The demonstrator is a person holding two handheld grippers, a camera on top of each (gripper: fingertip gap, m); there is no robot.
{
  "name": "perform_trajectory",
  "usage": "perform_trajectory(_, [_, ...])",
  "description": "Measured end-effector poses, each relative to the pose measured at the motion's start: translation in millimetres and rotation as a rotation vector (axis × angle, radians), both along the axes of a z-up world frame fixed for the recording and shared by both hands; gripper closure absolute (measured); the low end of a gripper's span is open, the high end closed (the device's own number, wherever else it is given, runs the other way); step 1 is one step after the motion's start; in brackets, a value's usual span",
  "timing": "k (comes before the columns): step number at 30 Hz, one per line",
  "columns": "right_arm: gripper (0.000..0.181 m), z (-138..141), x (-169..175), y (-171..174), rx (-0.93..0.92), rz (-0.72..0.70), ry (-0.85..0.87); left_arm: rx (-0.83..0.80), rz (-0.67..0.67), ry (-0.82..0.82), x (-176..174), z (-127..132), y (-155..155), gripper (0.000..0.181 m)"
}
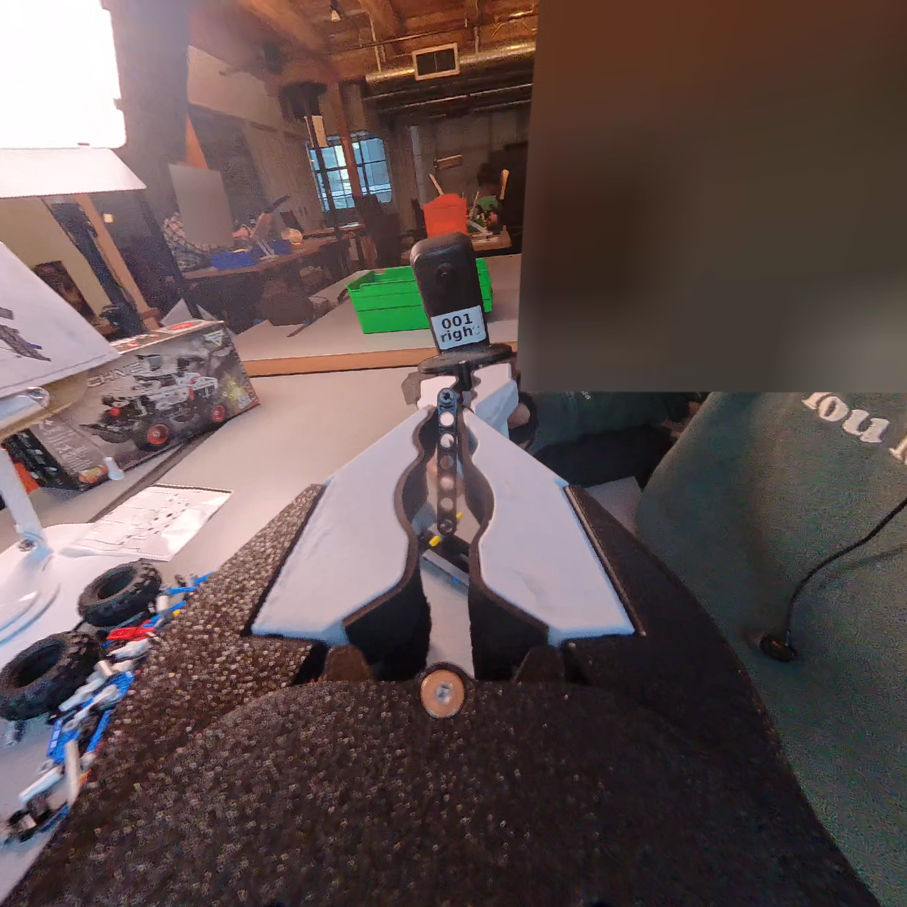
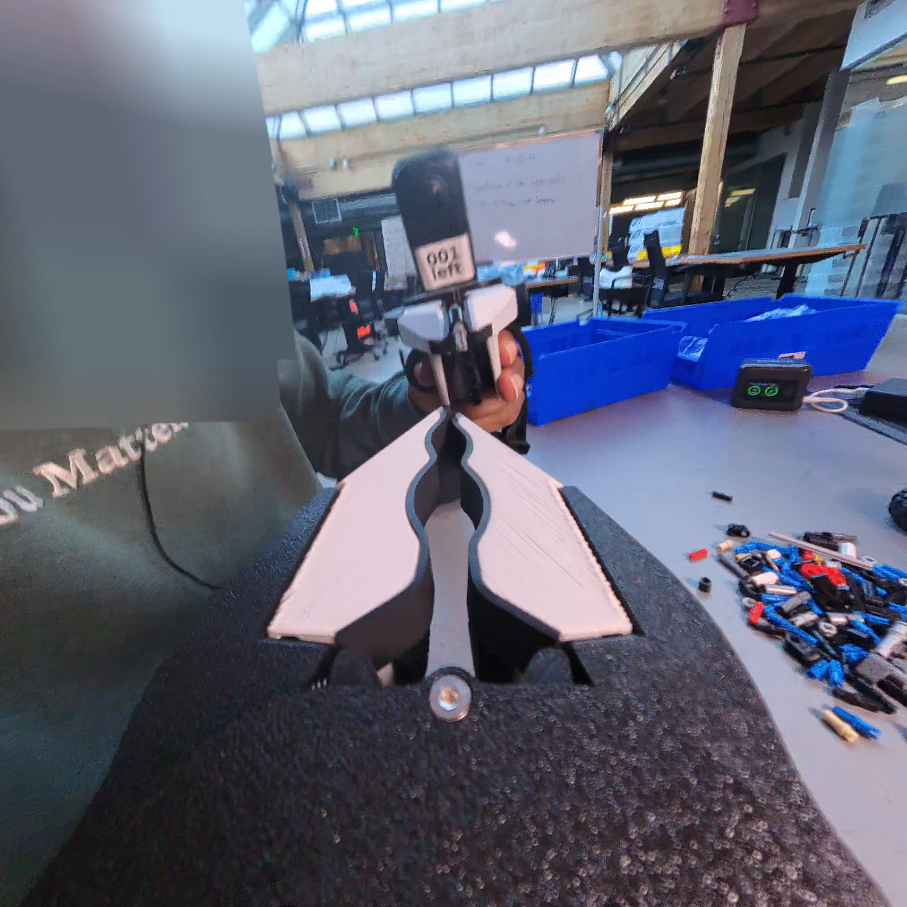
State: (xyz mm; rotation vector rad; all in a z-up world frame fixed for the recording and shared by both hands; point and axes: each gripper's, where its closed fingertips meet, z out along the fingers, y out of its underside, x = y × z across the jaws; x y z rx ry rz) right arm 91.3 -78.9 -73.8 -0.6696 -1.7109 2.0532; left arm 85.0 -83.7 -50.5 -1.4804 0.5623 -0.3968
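Note:
My left gripper (image 1: 445, 417) is shut on a black perforated beam (image 1: 445, 461) that stands upright between its fingertips. The beam's lower end joins a small assembly with yellow pins (image 1: 435, 540). My right gripper (image 2: 447, 417) faces it, jaws closed to a point, tips right at the left gripper (image 2: 456, 338) and the dark piece it holds. I cannot tell whether the right tips pinch anything. In the left wrist view the right gripper (image 1: 461, 383) sits just behind the beam's top. A hand (image 2: 505, 373) holds the left gripper.
On the grey table (image 2: 638, 491) lie a pile of loose bricks (image 2: 824, 603), blue bins (image 2: 599, 363) and a small black device (image 2: 770, 387). A toy box (image 1: 162, 392), instruction sheet (image 1: 152, 520), tyres (image 1: 120, 594) and green bins (image 1: 387, 304) stand left. A green sweatshirt (image 1: 785, 540) is close. Less than 4 cm separates the two grippers' tips.

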Motion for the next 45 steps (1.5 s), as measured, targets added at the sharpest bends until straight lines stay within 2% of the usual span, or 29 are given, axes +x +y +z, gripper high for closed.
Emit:
perform_trajectory(1, [0.181, 10, -1, 10, -0.043, -0.024, 0.009, 0.0, 0.005, -0.022, -8, 5, 0, 0.175])
perform_trajectory(3, [0.181, 15, -1, 18, 0.007, -0.107, 0.064, -0.004, -0.028, -0.139, -19, 11, -3, 0.175])
perform_trajectory(8, [0.166, 9, 0, 11, 0.269, -0.283, 0.225, -0.086, -0.088, -0.278, -16, -7, 2, 0.174])
perform_trajectory(15, [0.167, 11, 4, 8, 0.313, -0.314, 0.276, -0.159, -0.165, -0.421, -4, -14, 7, 0.174])
perform_trajectory(22, [0.169, 6, -3, 7, 0.443, -0.394, 0.321, -0.226, -0.24, -0.507, 13, -19, 8, 0.174])
perform_trajectory(29, [0.175, 0, -4, 8, 0.579, -0.437, 0.371, -0.317, -0.262, -0.612, 11, -25, 12, 0.174])
perform_trajectory(36, [0.177, -14, -4, 9, 0.71, -0.403, 0.376, -0.515, -0.353, -0.761, 13, -39, 12, 0.174])
perform_trajectory(41, [0.179, -11, -2, 16, 0.632, -0.383, 0.302, -0.542, -0.358, -0.713, 17, -44, 11, 0.168])
perform_trajectory(45, [0.179, -12, -1, 15, 0.616, -0.381, 0.291, -0.548, -0.359, -0.702, 19, -45, 10, 0.174])
